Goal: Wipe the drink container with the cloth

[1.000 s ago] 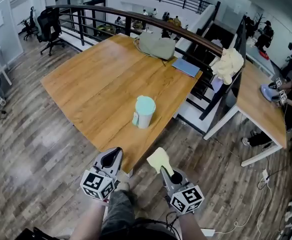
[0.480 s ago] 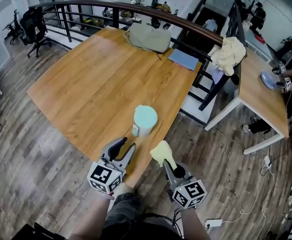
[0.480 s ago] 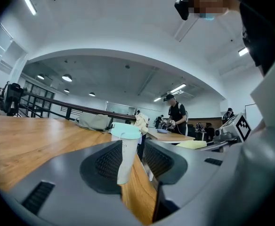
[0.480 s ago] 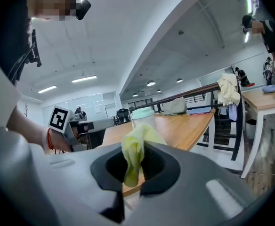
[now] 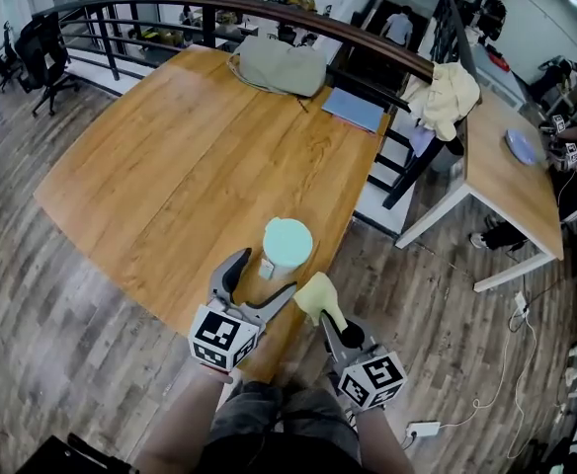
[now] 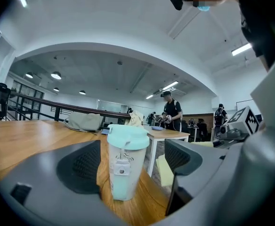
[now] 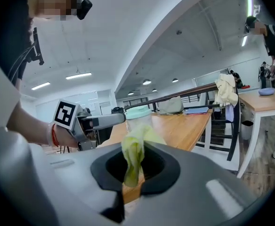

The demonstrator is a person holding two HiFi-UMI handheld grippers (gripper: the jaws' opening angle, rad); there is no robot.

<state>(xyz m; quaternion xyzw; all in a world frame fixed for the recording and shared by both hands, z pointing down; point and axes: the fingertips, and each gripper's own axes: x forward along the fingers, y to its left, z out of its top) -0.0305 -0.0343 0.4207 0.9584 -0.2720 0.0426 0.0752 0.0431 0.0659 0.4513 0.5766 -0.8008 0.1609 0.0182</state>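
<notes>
The drink container (image 5: 288, 242) stands upright on the wooden tabletop (image 5: 170, 166), close to the edge nearest the person, at about 5 o'clock of the tabletop's middle in the head view. It is a pale cup with a mint-green lid, and 1 small tag hangs down its side.

The left claw (image 5: 265, 275) lies at 6 to 7 o'clock of the container and points toward it. Its 2 jaws have just been opening and now stand spread wide. In the left gripper view the container (image 6: 125, 166) rises in the gap of the left claw (image 6: 130, 161), with clear space between it and the ribbed pad on either side, so nothing is pinched. From above the cup looks to be at the mouth of the jaws; how far in, I cannot tell.

The right claw (image 5: 328, 326) sits at 5 o'clock of the container, off the tabletop's edge and over the plank floor. Its jaws are pressed together on a pale yellow cloth (image 5: 313, 296), which bunches up from the tips and lies near the cup without touching it. In the right gripper view the cloth (image 7: 133, 154) hangs as 1 crumpled fold from the right claw (image 7: 135, 166), with the container (image 7: 138, 116) beyond it at 12 o'clock.

At the tabletop's far edge, 12 o'clock, lie a grey bag (image 5: 281, 65) and a blue folder (image 5: 353, 109), below a dark railing (image 5: 269, 13).
</notes>
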